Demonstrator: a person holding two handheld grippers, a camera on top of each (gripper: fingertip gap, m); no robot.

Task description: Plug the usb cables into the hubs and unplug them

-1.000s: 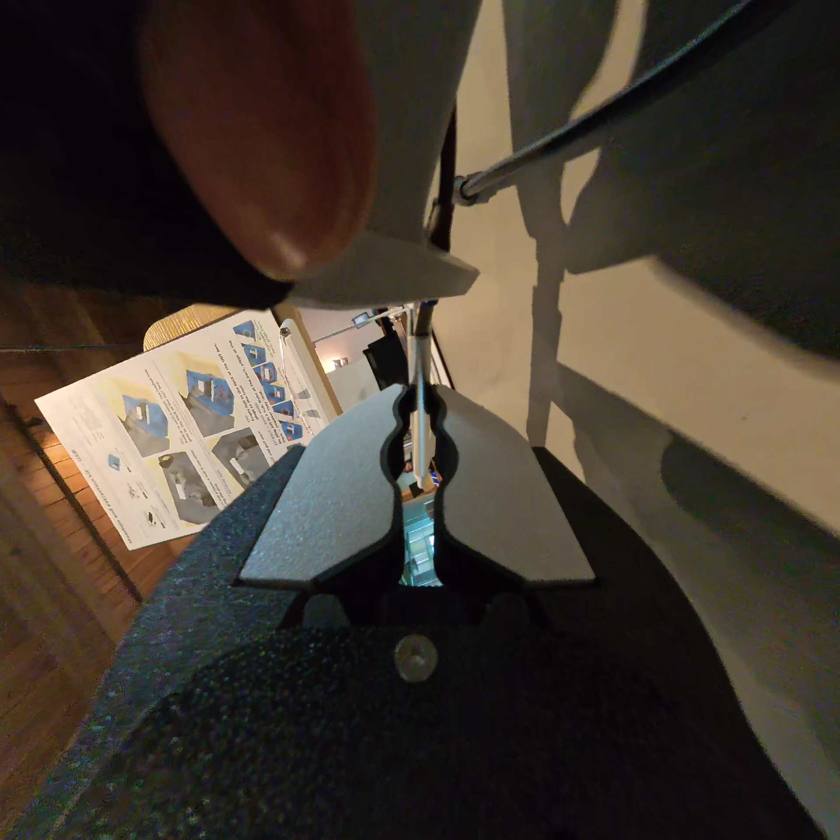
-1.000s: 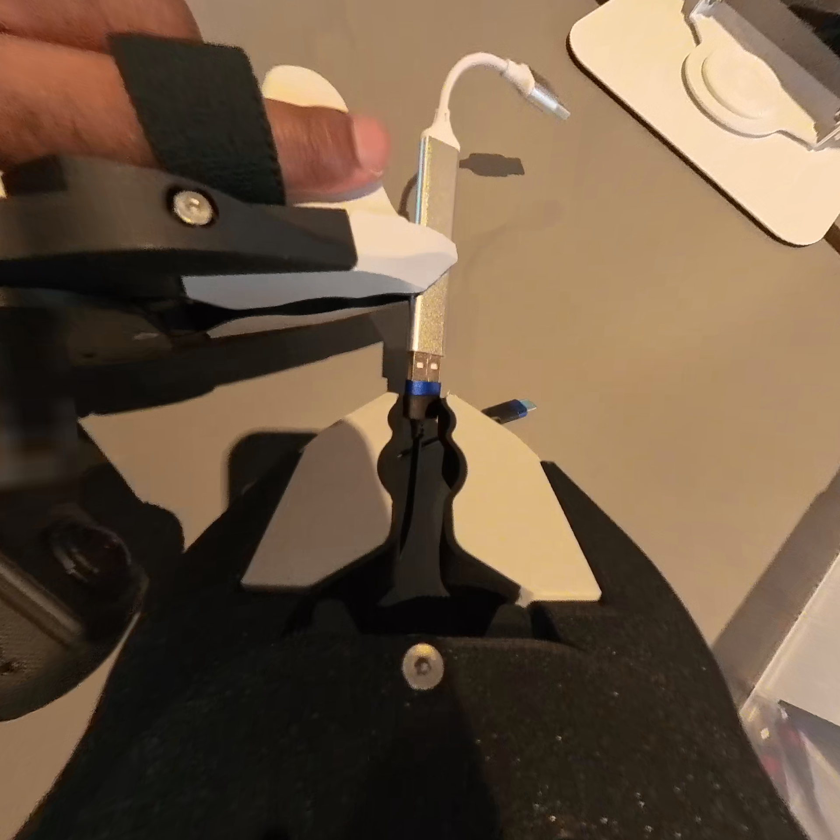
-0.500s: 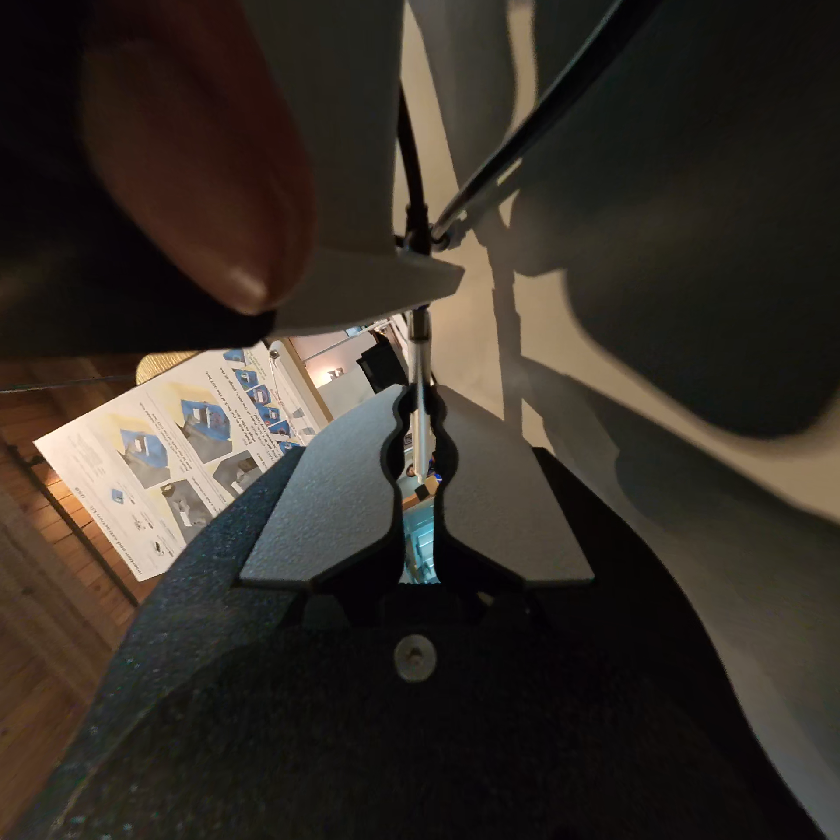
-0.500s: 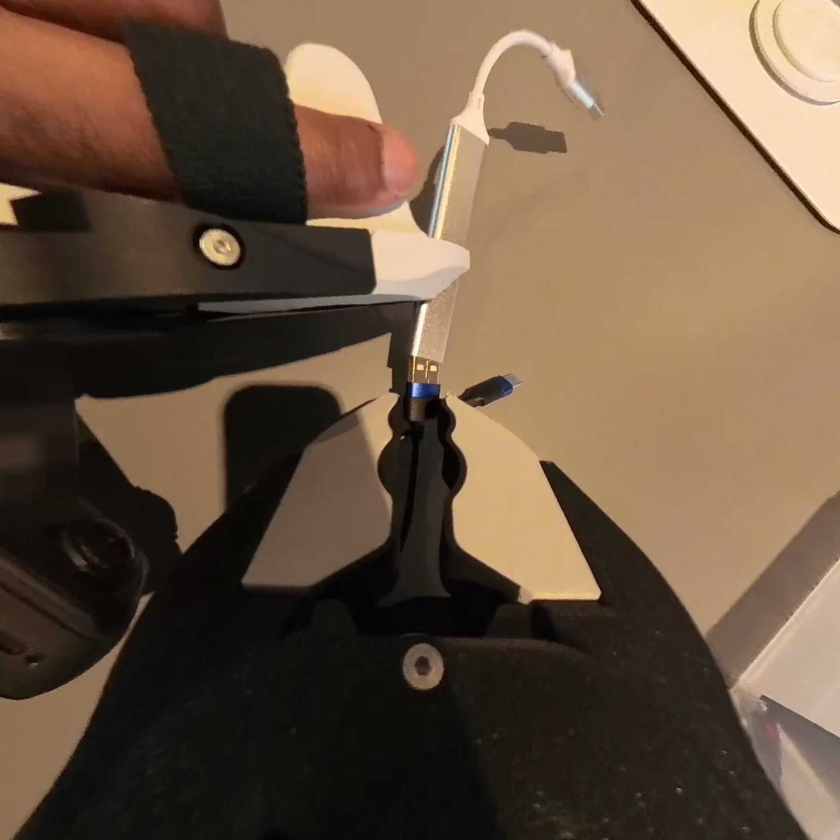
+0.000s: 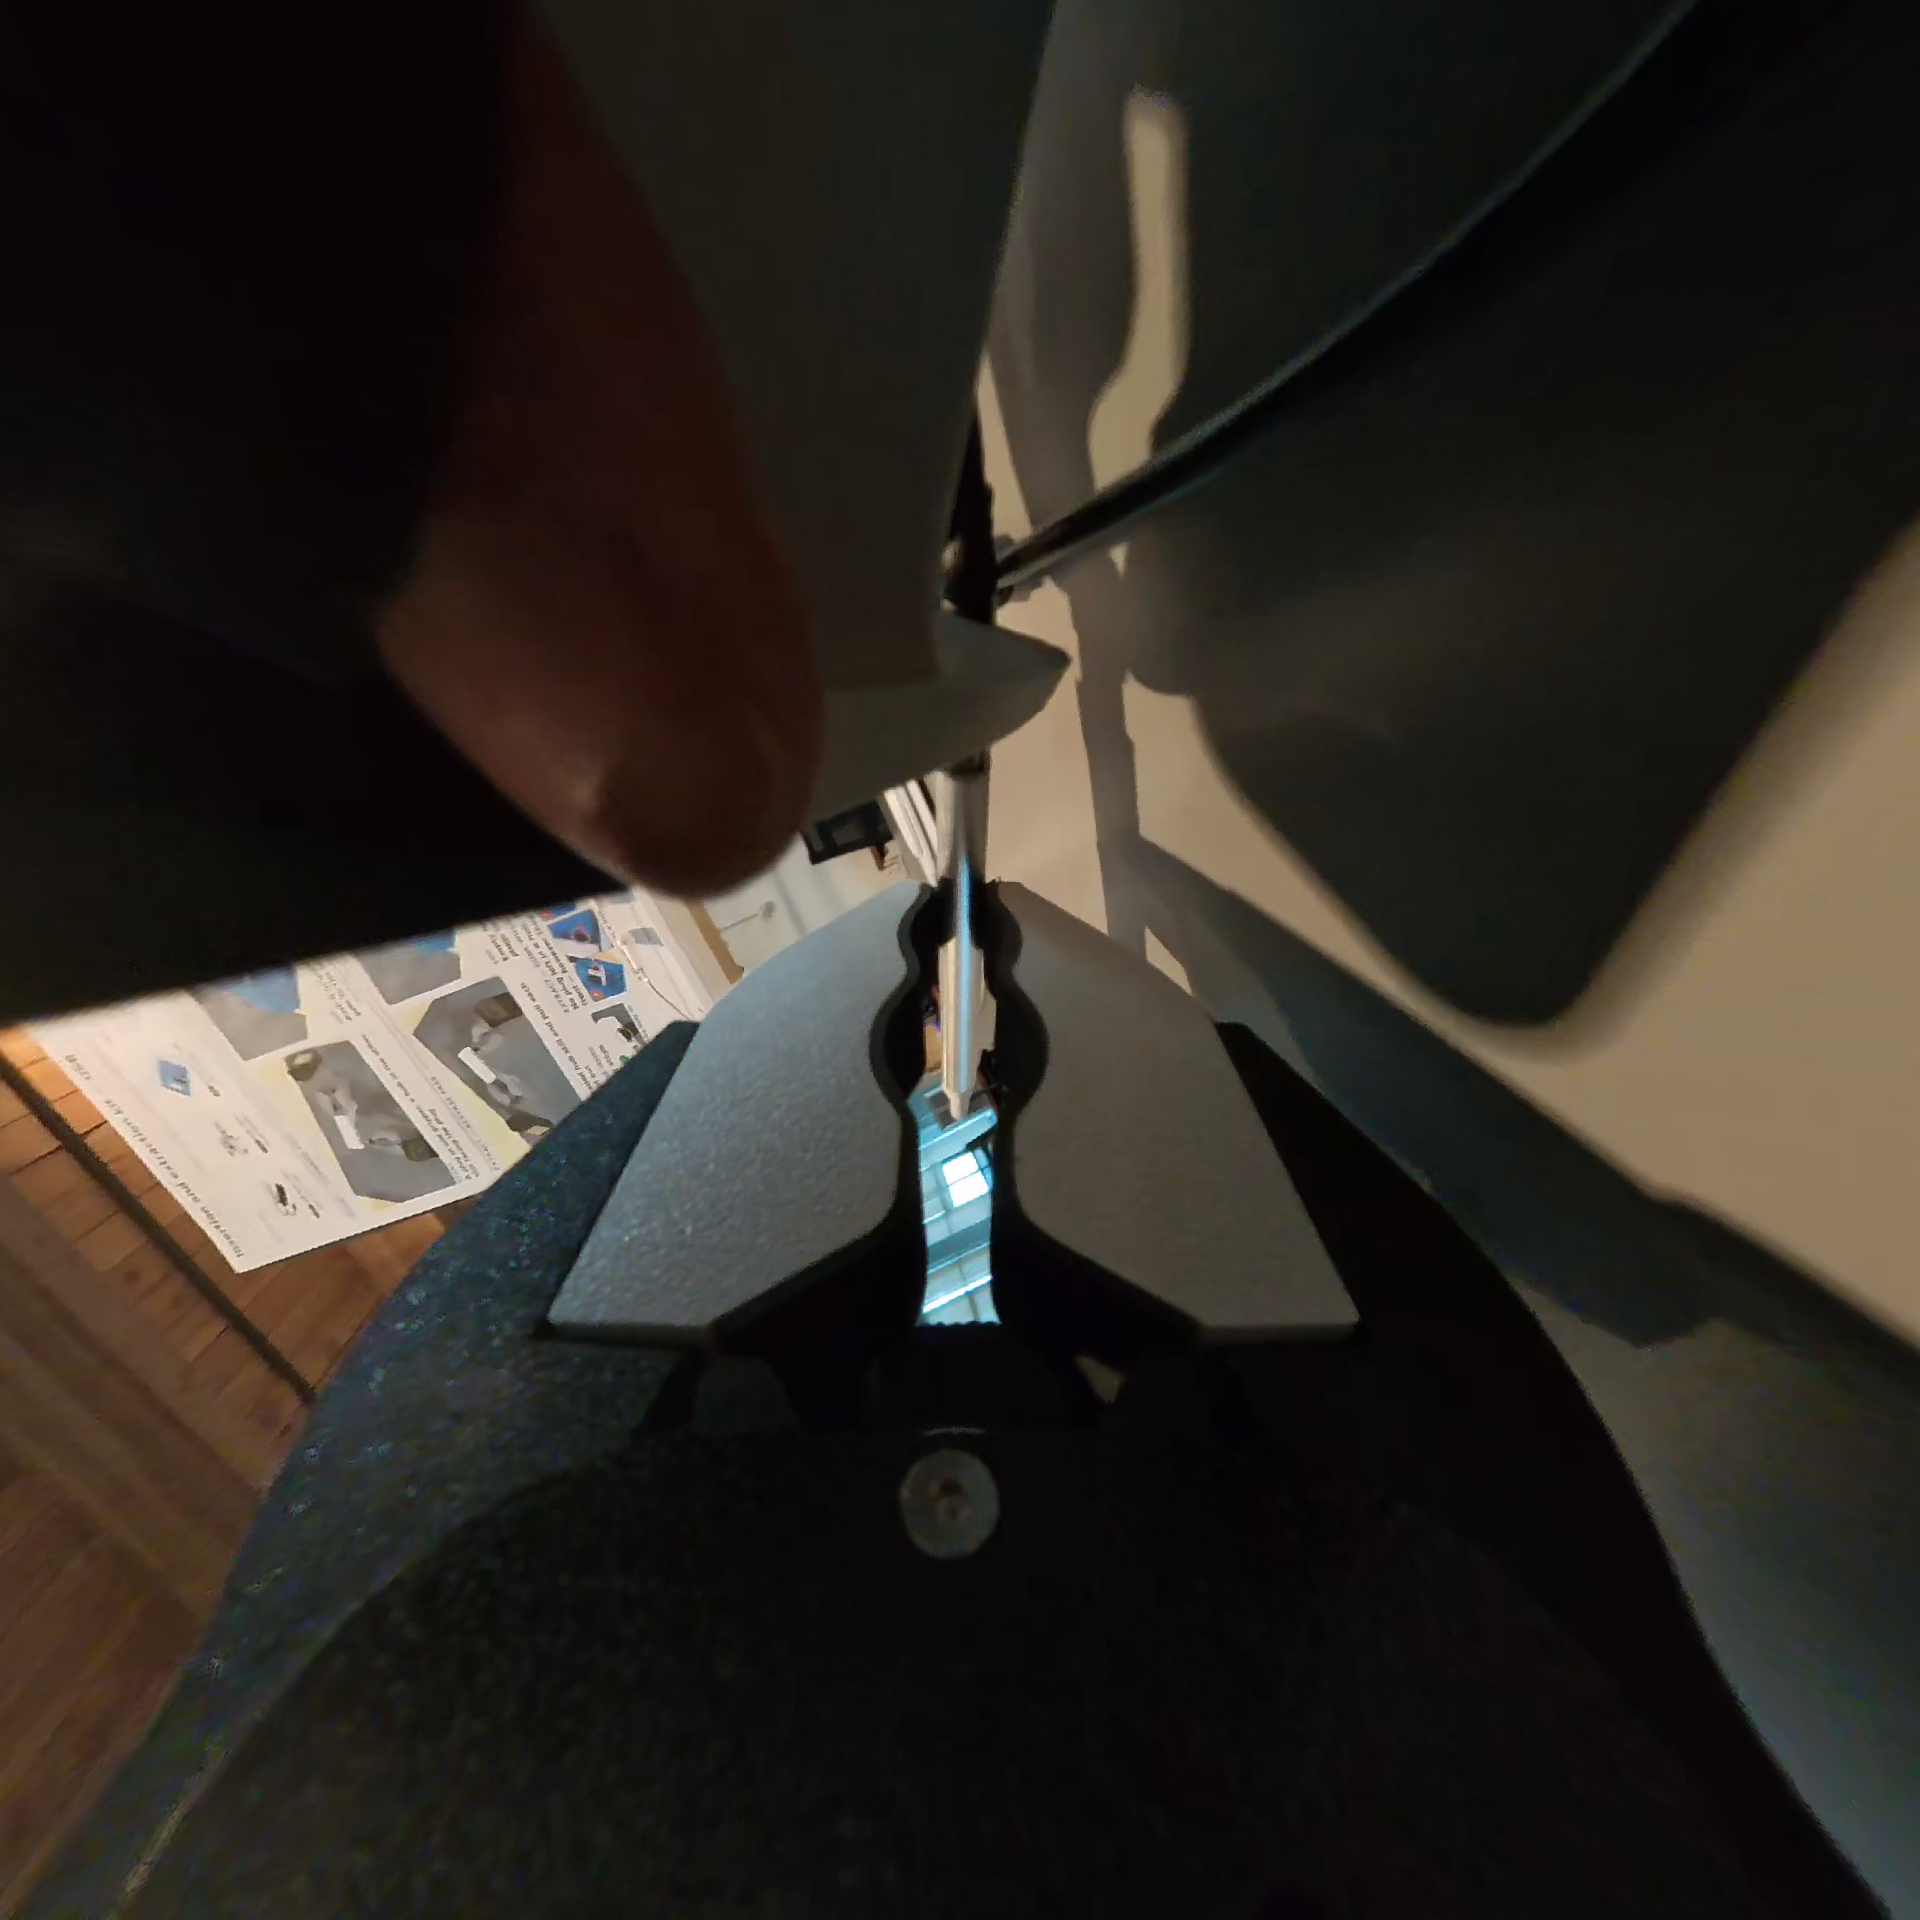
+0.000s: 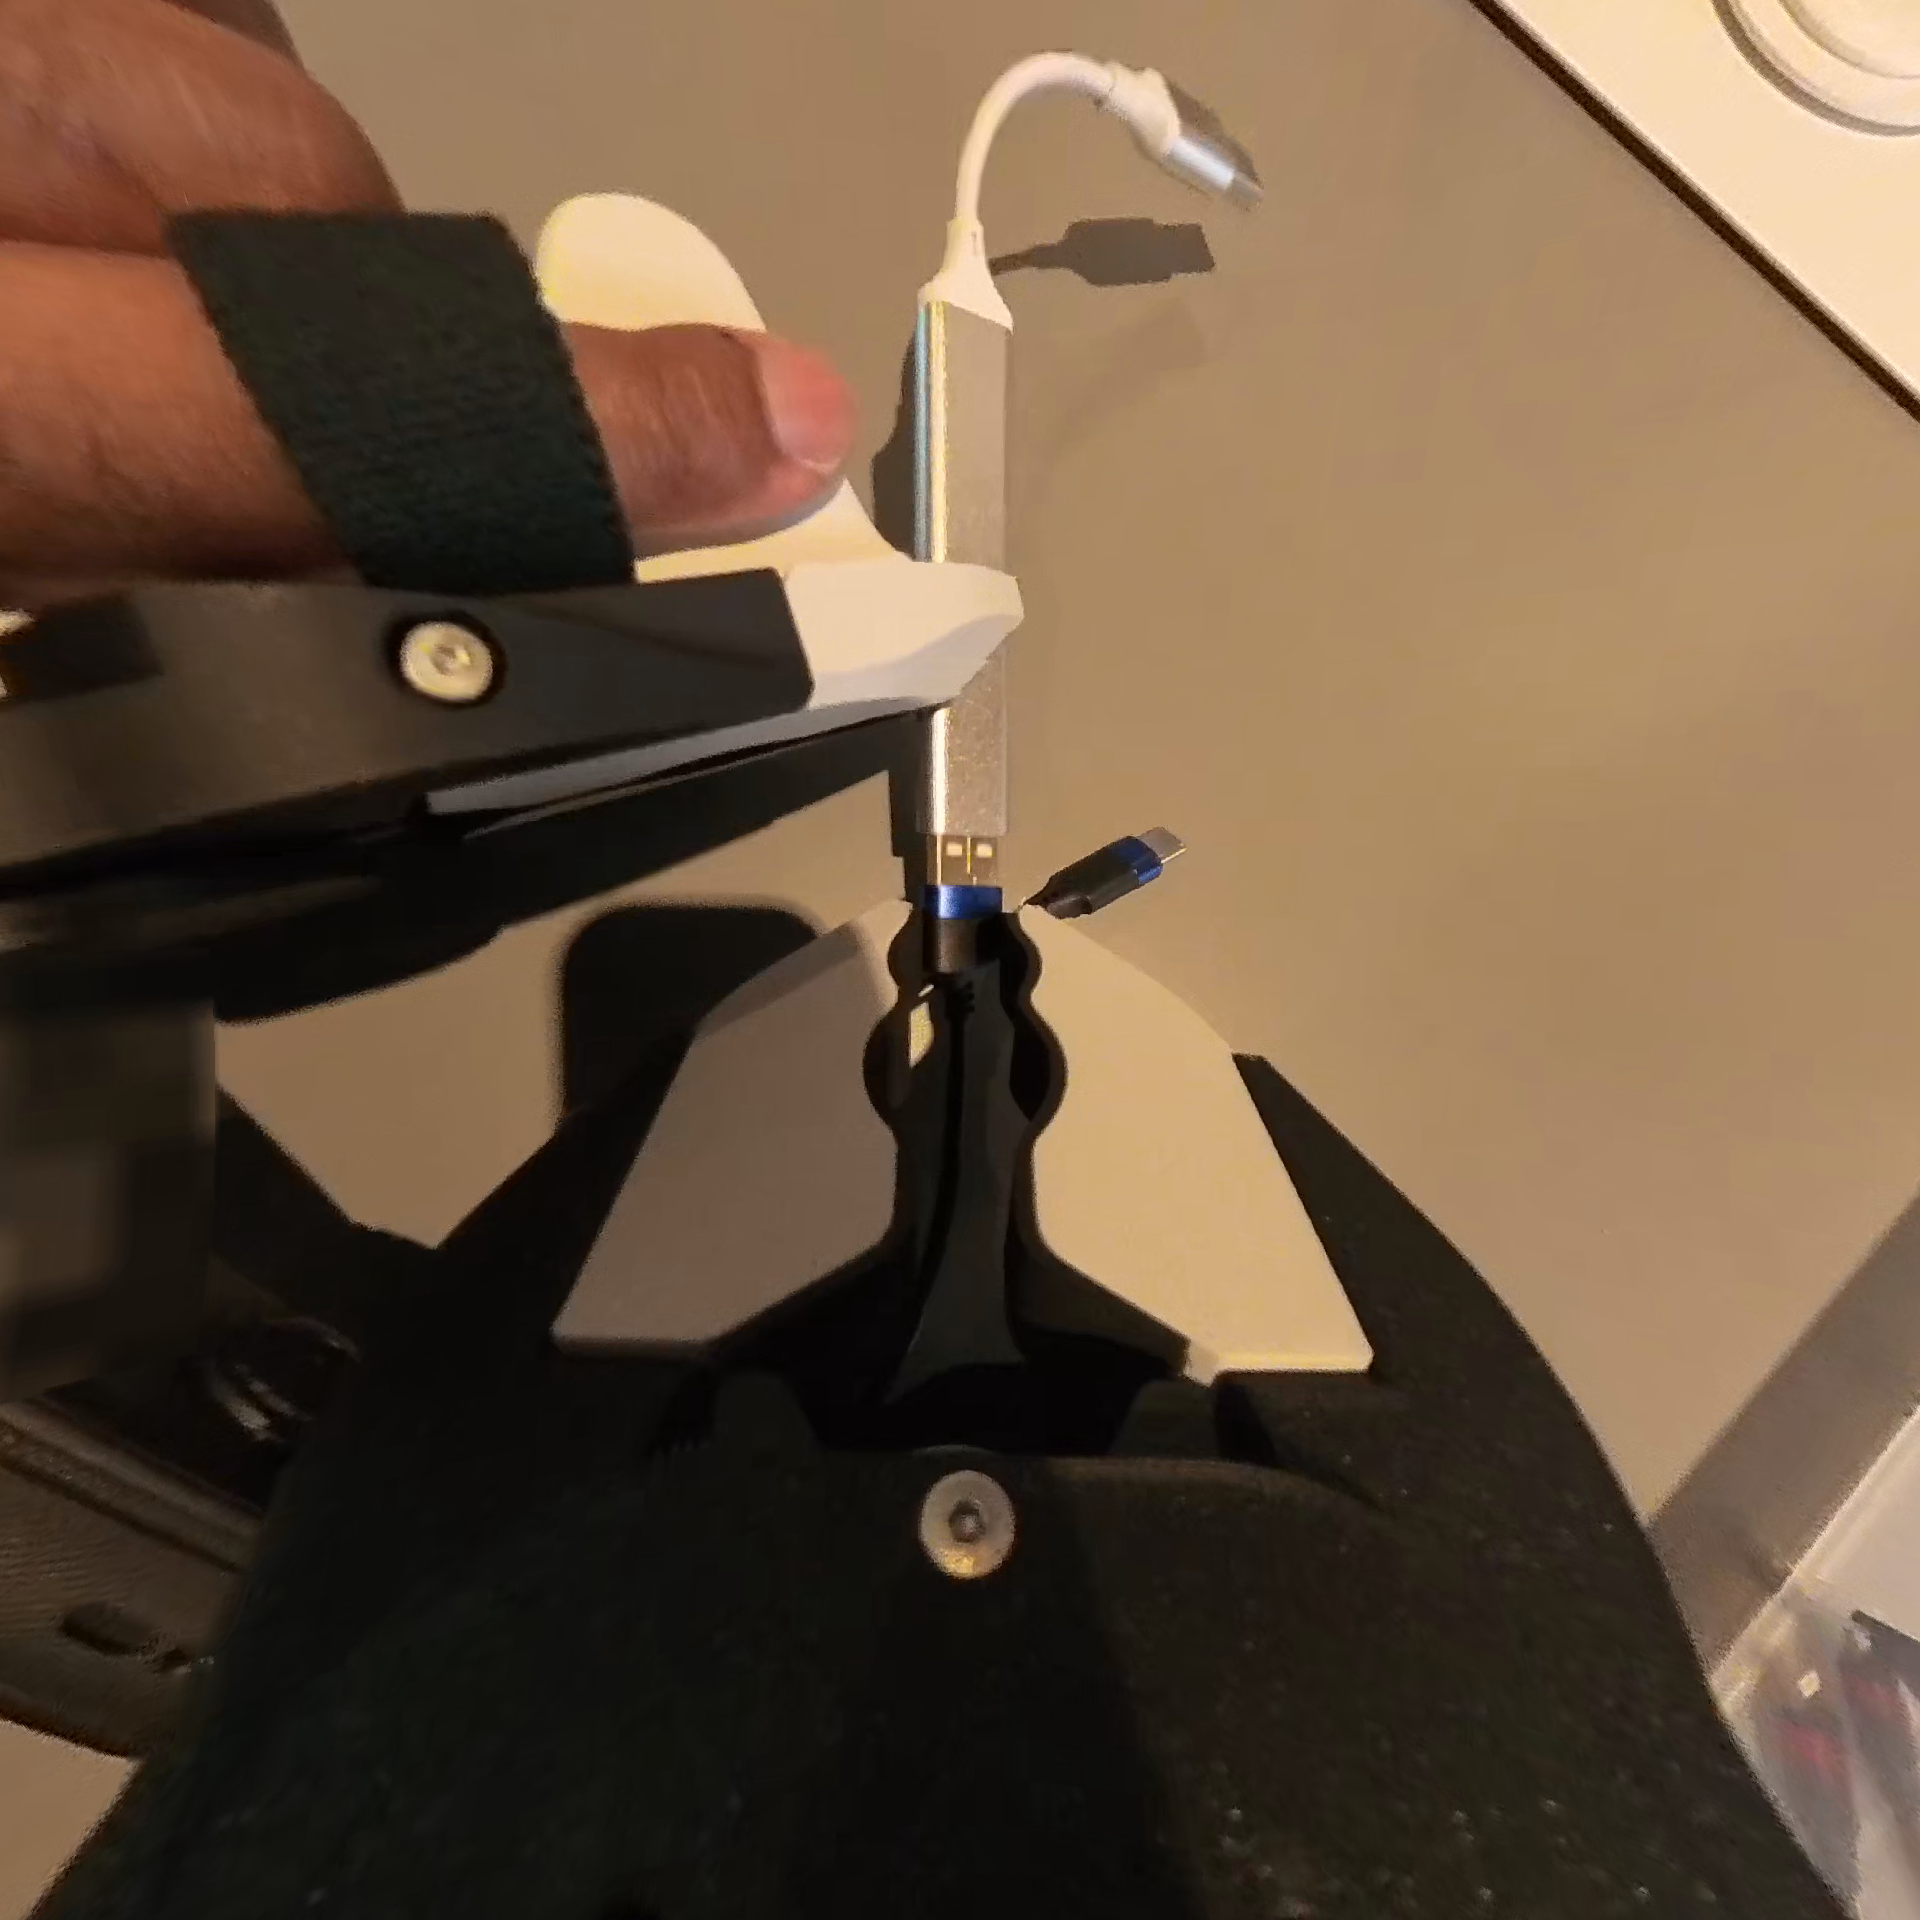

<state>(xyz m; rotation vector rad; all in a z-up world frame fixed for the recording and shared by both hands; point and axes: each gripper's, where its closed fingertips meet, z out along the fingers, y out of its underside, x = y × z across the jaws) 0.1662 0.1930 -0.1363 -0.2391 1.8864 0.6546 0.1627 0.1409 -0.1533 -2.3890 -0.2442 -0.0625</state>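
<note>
The right gripper [image 6: 961,925] is clamped on the black-and-blue plug of the usb cable [image 6: 958,914], whose metal tip sits partly in the end port of the silver hub [image 6: 961,520], some bare metal showing between the blue collar and the hub's end; the left gripper [image 6: 914,634], coming in from the left of the right wrist view, pinches the hub across its middle, a person's hand [image 6: 312,343] under a black strap [image 6: 405,395] resting on it; the hub's short white lead curls away to a silver connector [image 6: 1205,171] held in the air; the cable's other blue-and-black connector [image 6: 1112,862] shows just right of the plug.

In the left wrist view the left gripper [image 5: 961,914] is closed on the thin edge of the hub [image 5: 964,977].

Below lies a plain grey-beige table [image 6: 1455,623], both items lifted clear of it and casting shadows; a white board [image 6: 1766,156] with a round raised disc lies toward its far right corner; a clear plastic container [image 6: 1818,1662] sits past its right edge; a printed sheet [image 5: 364,1070] and wooden floor [image 5: 104,1455] show beyond.
</note>
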